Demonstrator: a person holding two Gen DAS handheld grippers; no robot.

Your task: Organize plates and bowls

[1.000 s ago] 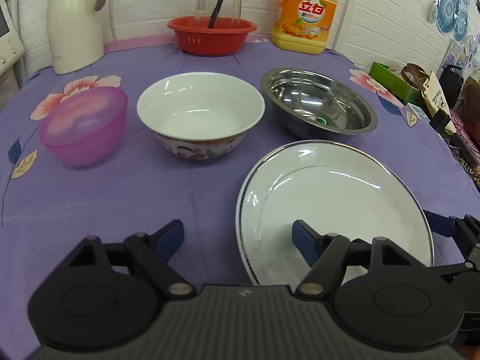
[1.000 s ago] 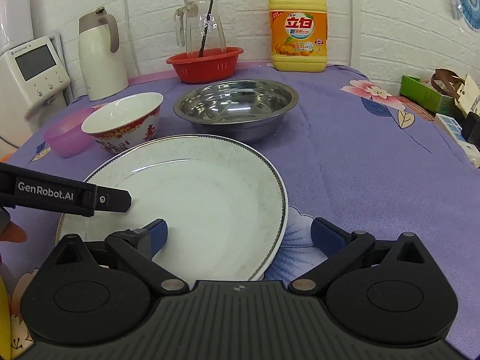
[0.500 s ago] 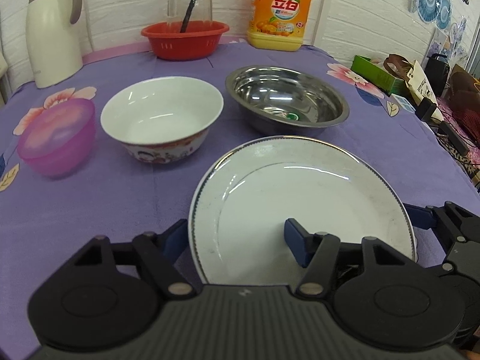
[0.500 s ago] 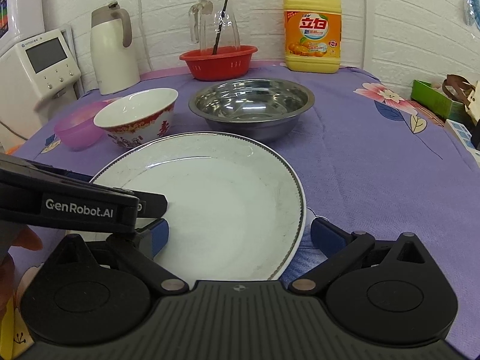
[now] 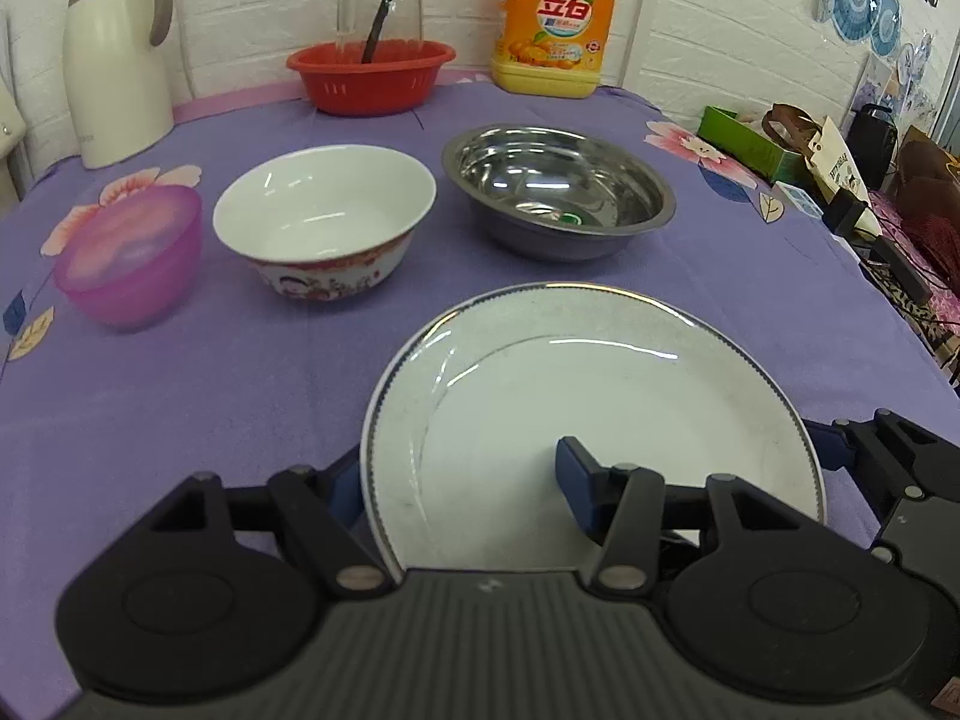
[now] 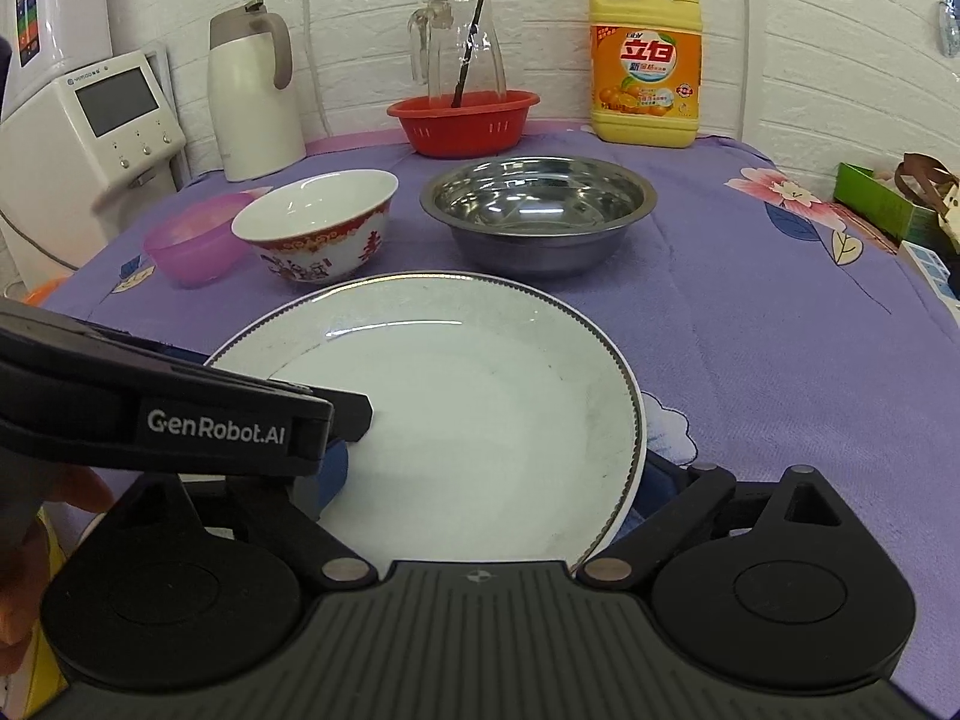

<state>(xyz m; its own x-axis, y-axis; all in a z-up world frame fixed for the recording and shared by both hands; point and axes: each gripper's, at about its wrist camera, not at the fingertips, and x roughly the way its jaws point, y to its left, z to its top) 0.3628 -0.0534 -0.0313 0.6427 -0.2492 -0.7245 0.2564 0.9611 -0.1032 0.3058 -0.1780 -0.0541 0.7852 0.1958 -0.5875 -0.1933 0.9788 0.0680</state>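
Both hands are working the wide white ceramic plate with the dark beaded rim [image 5: 591, 414], lying on the purple flowered table [image 5: 180, 396] nearest the person. The left tongs [image 5: 456, 483] have just been closing across its left rim, pads not yet pressing; the right tongs [image 6: 492, 480] straddle its right rim, open too. Best to seat both pads squarely before lifting.

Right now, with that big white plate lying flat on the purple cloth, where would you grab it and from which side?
By its rim, from the near edge. The white plate lies flat and wide, so only the thin raised rim fits between fingers, one above and one beneath. The left gripper already straddles the near left rim and has just been closing; the right gripper straddles the near right rim.
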